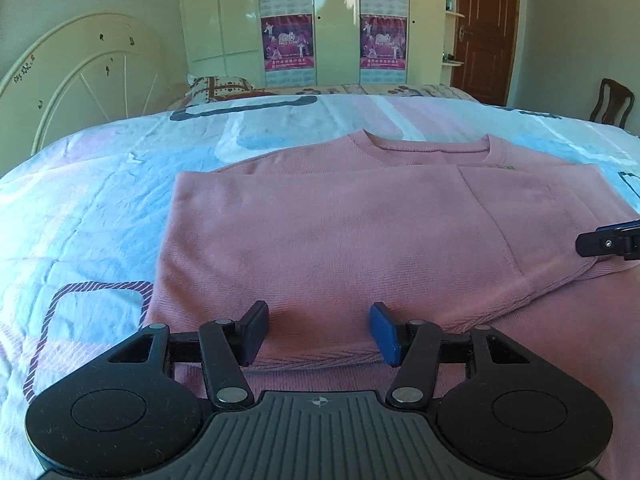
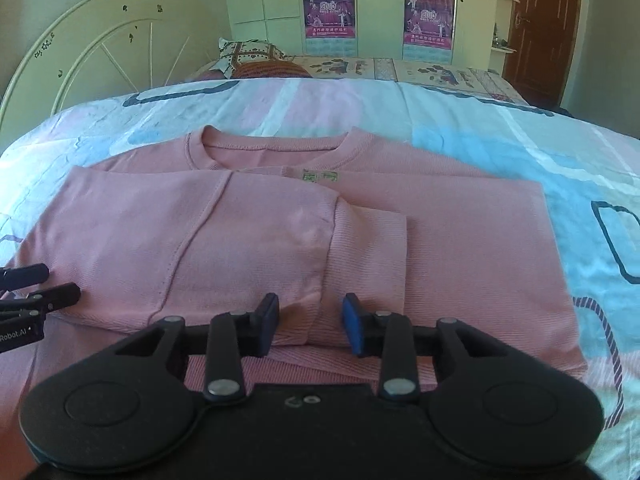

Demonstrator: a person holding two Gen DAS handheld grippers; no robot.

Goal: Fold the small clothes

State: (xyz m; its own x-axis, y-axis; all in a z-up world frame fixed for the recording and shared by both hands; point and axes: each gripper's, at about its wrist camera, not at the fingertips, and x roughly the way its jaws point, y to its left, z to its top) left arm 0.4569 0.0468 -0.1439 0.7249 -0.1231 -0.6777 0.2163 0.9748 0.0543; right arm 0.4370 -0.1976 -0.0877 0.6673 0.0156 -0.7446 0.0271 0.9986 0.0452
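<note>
A pink sweater (image 1: 320, 216) lies flat on the bed, neckline at the far side, with both sides and sleeves folded in over its middle. My left gripper (image 1: 320, 334) is open over the left part of the sweater's near hem, with nothing pinched between its fingers. In the right wrist view the sweater (image 2: 256, 232) shows a folded sleeve whose ribbed cuff (image 2: 368, 248) lies just ahead of my right gripper (image 2: 311, 326). That gripper is open too, the cloth lying flat below its fingers. Each gripper shows at the edge of the other's view: the right gripper (image 1: 608, 242) and the left gripper (image 2: 40, 292).
The bed is covered by a sheet (image 1: 80, 208) in pale blue, white and pink. A cream headboard (image 1: 80, 80) stands at the left and a patterned pillow (image 1: 216, 88) lies at the far side. Beyond are a wardrobe (image 1: 332, 20) with posters, a brown door (image 1: 484, 32) and a wooden chair (image 1: 612, 102).
</note>
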